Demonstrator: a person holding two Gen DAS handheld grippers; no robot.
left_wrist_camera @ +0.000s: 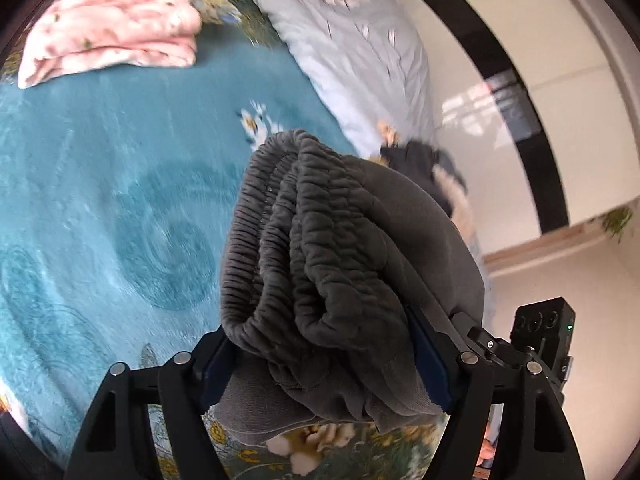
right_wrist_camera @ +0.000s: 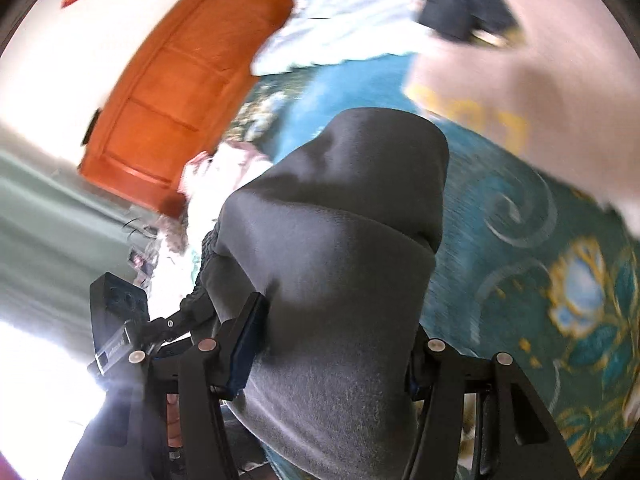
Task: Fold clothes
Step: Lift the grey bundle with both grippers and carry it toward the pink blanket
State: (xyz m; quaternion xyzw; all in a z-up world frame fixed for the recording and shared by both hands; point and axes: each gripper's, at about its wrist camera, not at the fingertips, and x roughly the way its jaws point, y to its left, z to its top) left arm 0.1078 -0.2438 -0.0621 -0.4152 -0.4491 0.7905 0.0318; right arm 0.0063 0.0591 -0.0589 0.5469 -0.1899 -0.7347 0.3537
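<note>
A folded dark grey garment (left_wrist_camera: pixel 332 256) with a ribbed elastic waistband is held above the teal bed cover (left_wrist_camera: pixel 100 200). My left gripper (left_wrist_camera: pixel 324 364) is shut on its waistband end, the cloth bunched between the blue pads. My right gripper (right_wrist_camera: pixel 332 356) is shut on the smooth folded part of the same garment (right_wrist_camera: pixel 332 248), which drapes over the fingers. The right gripper's body (left_wrist_camera: pixel 544 336) shows at the lower right of the left wrist view. The left gripper's body (right_wrist_camera: pixel 116 320) shows at the left of the right wrist view.
A folded pink floral garment (left_wrist_camera: pixel 112 28) lies at the far left of the bed. A pale blue pillow (left_wrist_camera: pixel 352 48) lies at the head. A dark garment (left_wrist_camera: pixel 420 160) and a beige one (right_wrist_camera: pixel 540 80) lie nearby. An orange wooden headboard (right_wrist_camera: pixel 180 92) stands behind.
</note>
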